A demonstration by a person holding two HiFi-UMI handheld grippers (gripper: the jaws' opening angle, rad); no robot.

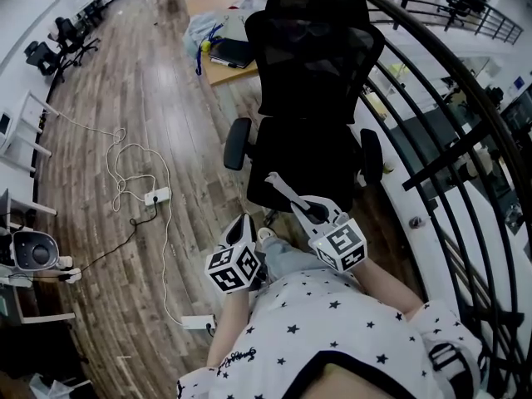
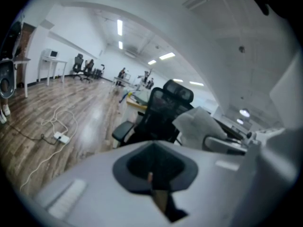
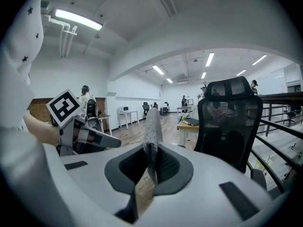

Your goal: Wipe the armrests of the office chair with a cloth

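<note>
A black mesh office chair [image 1: 312, 81] stands in front of me, with its left armrest [image 1: 237, 144] and right armrest [image 1: 371, 155] both bare. My right gripper [image 1: 273, 179] points at the seat and is shut on a grey speckled cloth [image 3: 151, 126], which rises edge-on between the jaws. In the left gripper view the cloth [image 2: 199, 122] shows as a broad pale patch. My left gripper [image 1: 244, 223] is held low near my body, apart from the chair, with its jaws together and nothing in them. It also shows in the right gripper view as the left gripper [image 3: 102, 141].
A wooden desk [image 1: 218, 71] with a laptop and clutter stands behind the chair. A black railing [image 1: 440, 140] curves close along the right. A power strip [image 1: 156, 195] and white cables lie on the wood floor to the left, near a camera stand [image 1: 33, 252].
</note>
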